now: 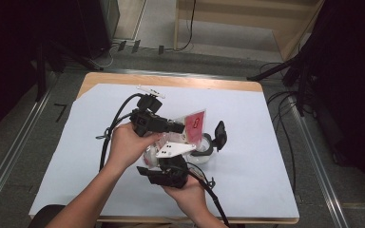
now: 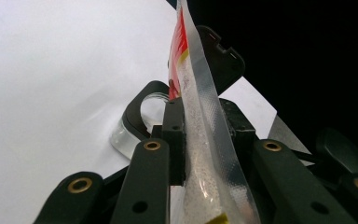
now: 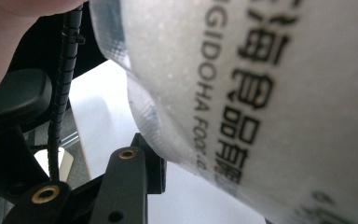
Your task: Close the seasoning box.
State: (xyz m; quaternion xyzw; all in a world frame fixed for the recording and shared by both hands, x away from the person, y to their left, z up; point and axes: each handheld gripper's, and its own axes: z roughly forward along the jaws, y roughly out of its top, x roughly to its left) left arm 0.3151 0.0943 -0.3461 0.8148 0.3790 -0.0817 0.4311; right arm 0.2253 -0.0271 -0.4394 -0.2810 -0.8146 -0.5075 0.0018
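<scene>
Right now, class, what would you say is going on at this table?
A person holds a gripper in each hand over a white sheet on the table. The left gripper is shut on the edge of a clear plastic bag of white grains with a red label, holding it upright. The right gripper is at the lower part of the same bag; whether it grips it cannot be told. Behind the bag stands a clear container with a black clip lid swung open.
</scene>
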